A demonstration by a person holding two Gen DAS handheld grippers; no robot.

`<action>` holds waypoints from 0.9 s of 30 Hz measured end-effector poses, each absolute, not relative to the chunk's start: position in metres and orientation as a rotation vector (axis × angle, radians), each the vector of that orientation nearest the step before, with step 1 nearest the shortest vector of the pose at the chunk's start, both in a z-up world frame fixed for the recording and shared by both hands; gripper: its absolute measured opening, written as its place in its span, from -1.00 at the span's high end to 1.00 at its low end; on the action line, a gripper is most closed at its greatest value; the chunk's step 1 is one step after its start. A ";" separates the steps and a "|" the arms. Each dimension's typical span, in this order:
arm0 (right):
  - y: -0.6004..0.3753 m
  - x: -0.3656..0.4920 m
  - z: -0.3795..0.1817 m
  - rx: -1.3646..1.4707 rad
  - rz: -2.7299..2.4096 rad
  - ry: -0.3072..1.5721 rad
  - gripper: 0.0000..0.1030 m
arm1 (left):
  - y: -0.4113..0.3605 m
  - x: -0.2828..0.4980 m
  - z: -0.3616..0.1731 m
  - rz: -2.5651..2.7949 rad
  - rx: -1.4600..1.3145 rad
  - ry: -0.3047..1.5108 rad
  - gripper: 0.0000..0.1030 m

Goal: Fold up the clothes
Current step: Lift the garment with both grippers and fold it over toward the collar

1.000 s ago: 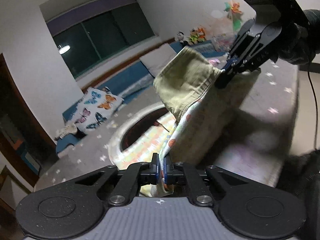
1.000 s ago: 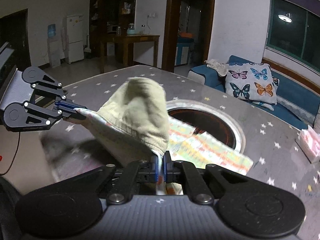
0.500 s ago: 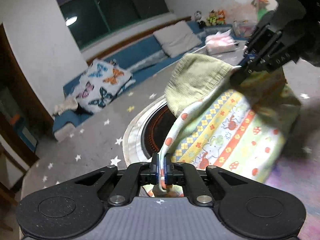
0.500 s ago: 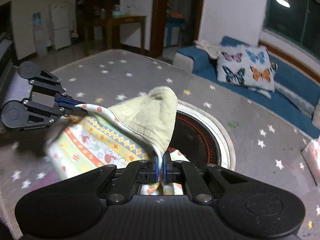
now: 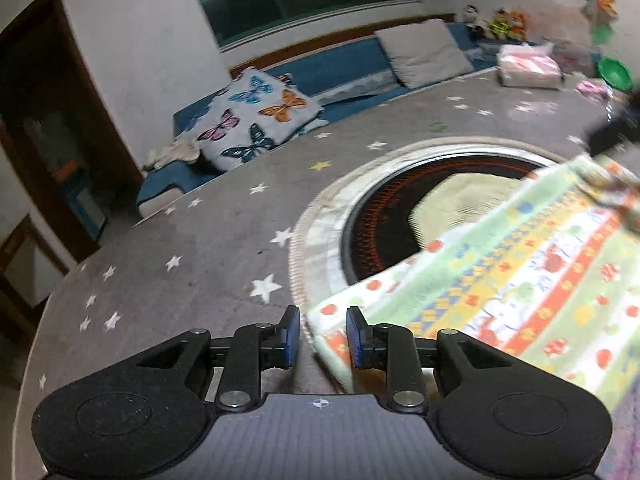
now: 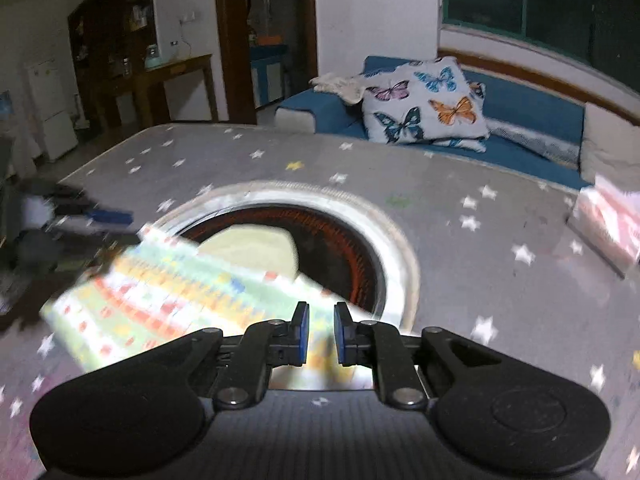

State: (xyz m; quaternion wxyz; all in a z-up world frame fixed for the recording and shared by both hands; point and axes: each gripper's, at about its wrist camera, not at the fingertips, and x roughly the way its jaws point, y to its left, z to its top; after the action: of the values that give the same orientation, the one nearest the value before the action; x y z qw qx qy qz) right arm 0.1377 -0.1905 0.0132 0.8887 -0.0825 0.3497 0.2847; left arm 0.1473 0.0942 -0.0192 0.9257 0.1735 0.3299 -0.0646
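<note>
Colourful patterned cotton garment [image 5: 520,280] lies folded over on the grey star-print counter [image 5: 192,248], pale-green lining over the round black inset, left tongs [image 5: 319,338] and right tongs [image 6: 319,332] both opening, pinching nothing; further folds likely remain.

Your left gripper [image 5: 319,334] sits at the near left corner of the folded garment [image 5: 520,280], whose corner lies between its opening jaws without touching the pads. The garment lies on the star-print table cover [image 5: 168,240], its far edge reaching over the round recessed burner [image 5: 384,216] in the table's middle. Your right gripper [image 6: 319,330] is at the garment's [image 6: 168,292] near right corner, jaws opening, cloth beneath them. Beyond the table runs a bench seat [image 6: 520,120] with a butterfly cushion [image 6: 424,100] on it. A tissue pack [image 5: 528,68] rests on the table's far right.
</note>
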 end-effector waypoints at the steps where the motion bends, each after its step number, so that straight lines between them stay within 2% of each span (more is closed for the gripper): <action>1: -0.190 0.133 0.010 -0.175 0.605 0.739 0.76 | 0.095 0.145 -0.017 -0.122 0.343 0.679 0.44; 5: -0.189 0.137 -0.009 -0.176 0.570 0.788 0.76 | 0.097 0.141 -0.006 -0.097 0.321 0.651 0.45; 7: -0.196 0.146 -0.016 -0.139 0.537 0.797 0.87 | 0.099 0.133 0.002 -0.100 0.307 0.630 0.45; 13: -0.190 0.148 -0.001 -0.114 0.556 0.752 0.85 | 0.090 0.105 0.014 -0.197 0.299 0.610 0.44; 15: -0.180 0.147 0.003 -0.122 0.594 0.741 0.74 | 0.084 0.101 0.011 -0.227 0.312 0.615 0.45; 16: -0.172 0.147 0.005 -0.131 0.611 0.732 0.63 | 0.082 0.100 0.008 -0.230 0.324 0.619 0.44; 17: -0.166 0.148 0.006 -0.140 0.622 0.724 0.40 | 0.082 0.100 0.006 -0.227 0.329 0.626 0.44; 18: -0.160 0.149 0.006 -0.148 0.629 0.718 0.33 | 0.083 0.102 0.003 -0.224 0.325 0.638 0.44; 27: -0.130 0.180 -0.006 -0.131 0.662 0.767 0.34 | 0.107 0.118 -0.010 -0.172 0.210 0.721 0.41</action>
State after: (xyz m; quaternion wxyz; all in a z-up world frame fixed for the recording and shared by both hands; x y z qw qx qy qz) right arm 0.1795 -0.1302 -0.0063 0.8724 -0.0627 0.3670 0.3166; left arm 0.1176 0.1067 -0.0104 0.9267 0.1022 0.3518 -0.0841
